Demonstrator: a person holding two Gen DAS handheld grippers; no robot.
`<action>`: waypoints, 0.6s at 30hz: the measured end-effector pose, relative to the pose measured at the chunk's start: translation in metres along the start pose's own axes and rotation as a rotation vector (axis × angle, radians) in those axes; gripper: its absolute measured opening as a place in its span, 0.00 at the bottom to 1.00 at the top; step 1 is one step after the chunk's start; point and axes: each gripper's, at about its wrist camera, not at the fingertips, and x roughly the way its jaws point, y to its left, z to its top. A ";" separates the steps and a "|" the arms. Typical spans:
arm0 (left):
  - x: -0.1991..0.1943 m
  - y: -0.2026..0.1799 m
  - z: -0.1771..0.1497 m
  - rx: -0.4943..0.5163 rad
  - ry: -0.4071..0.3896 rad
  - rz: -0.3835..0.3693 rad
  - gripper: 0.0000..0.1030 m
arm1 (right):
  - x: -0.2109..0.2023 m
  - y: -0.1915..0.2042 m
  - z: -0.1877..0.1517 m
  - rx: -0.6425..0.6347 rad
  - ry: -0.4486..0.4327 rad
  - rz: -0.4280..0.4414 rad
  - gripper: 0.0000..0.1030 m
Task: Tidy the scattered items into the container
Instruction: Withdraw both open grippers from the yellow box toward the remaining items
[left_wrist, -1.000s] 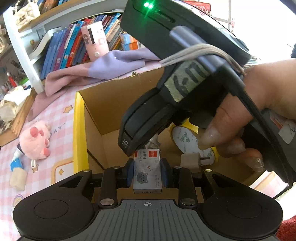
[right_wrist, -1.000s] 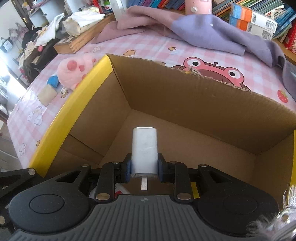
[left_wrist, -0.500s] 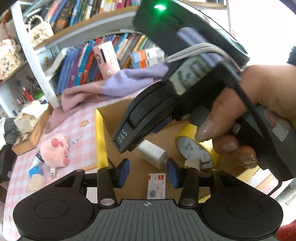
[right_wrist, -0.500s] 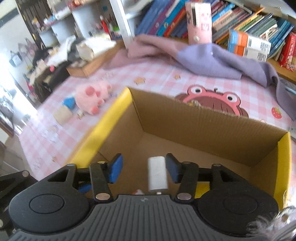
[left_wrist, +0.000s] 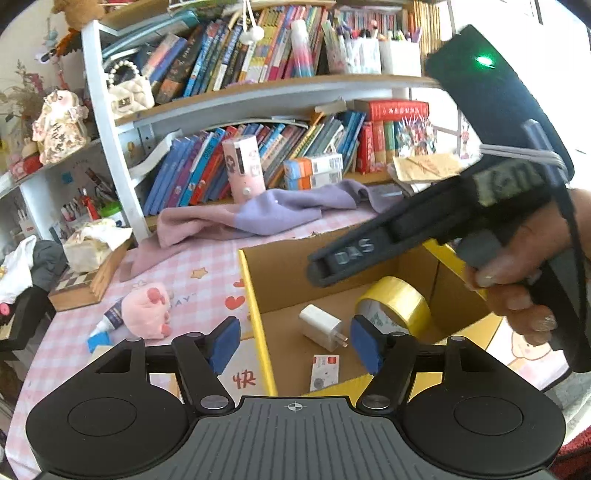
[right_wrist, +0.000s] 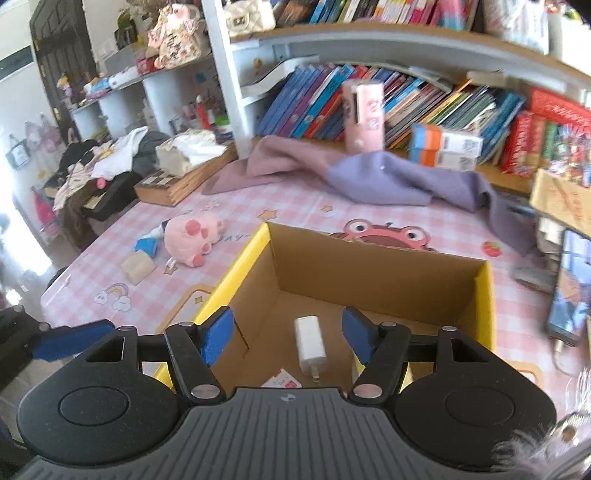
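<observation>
The cardboard box (left_wrist: 334, 266) with yellow rims sits on the pink checked worktop (right_wrist: 295, 206). On its floor lie a white charger (left_wrist: 320, 326), a yellow tape roll (left_wrist: 397, 304) and a small card (left_wrist: 325, 371). Both the left gripper (left_wrist: 293, 341) and right gripper (right_wrist: 286, 338) hang above it, jaws opening, pads touching nothing. A pink plush (right_wrist: 192, 240) lies outside the box.

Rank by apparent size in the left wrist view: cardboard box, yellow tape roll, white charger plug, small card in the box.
1. Yellow-edged cardboard box
2. Yellow tape roll
3. White charger plug
4. Small white-and-red card, though it lies nearer the camera and looks close to the plug, so that last order is unsure.
</observation>
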 end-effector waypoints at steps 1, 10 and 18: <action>-0.004 0.003 -0.002 -0.004 -0.007 -0.002 0.66 | -0.005 0.002 -0.002 0.004 -0.010 -0.013 0.62; -0.034 0.037 -0.027 -0.075 -0.045 -0.005 0.70 | -0.056 0.016 -0.036 0.086 -0.145 -0.132 0.61; -0.065 0.070 -0.054 -0.085 -0.058 -0.005 0.71 | -0.076 0.043 -0.068 0.162 -0.159 -0.223 0.61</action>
